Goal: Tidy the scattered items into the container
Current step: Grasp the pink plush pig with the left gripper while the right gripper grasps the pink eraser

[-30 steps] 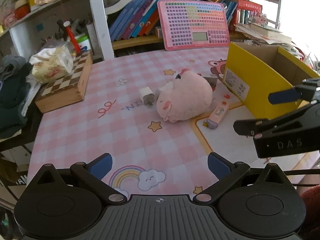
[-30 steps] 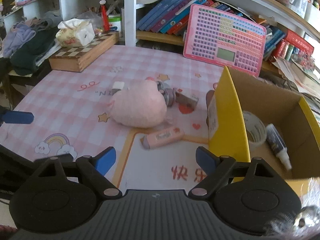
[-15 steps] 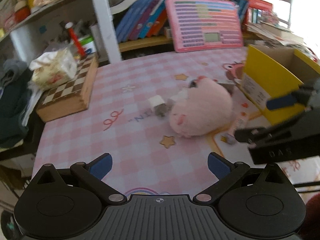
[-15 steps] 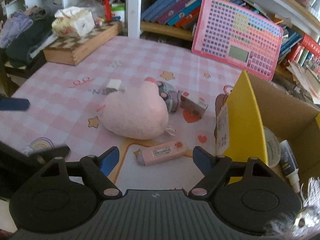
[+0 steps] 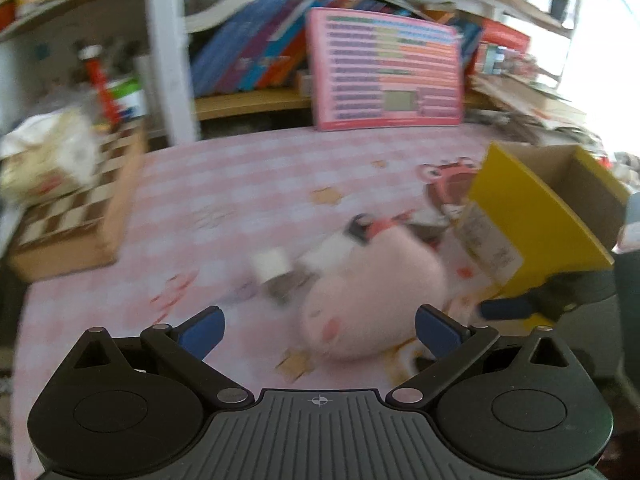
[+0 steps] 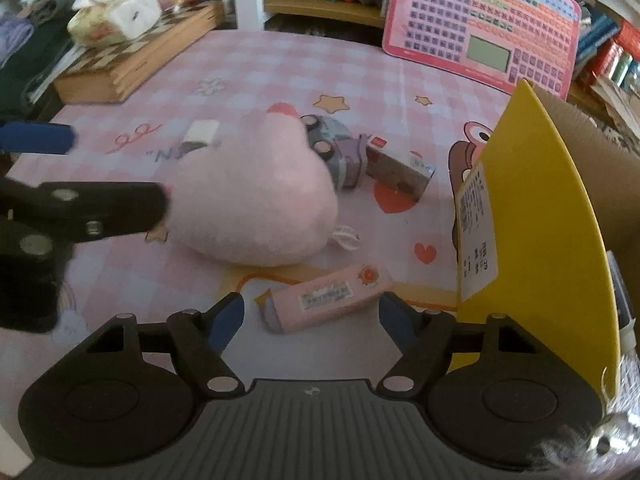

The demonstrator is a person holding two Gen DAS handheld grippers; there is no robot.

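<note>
Pink plush (image 6: 256, 204) (bulky) — beside toy car (image 6: 336, 148), yellow box (image 6: 548, 216)

from my right tool's view the plush toy (image 6: 256, 200) lies mid-table, with the long eraser (image 6: 326, 296) just before it. behind the plush sit a small charger block (image 6: 202, 133) to the left and a toy car (image 6: 334, 150) to the right, the car touching a little box (image 6: 398, 170). the cardboard container (image 6: 532, 220) stands at the right. a chessboard box (image 6: 136, 60) lies far left, tissues (image 6: 114, 14) on it.
</note>
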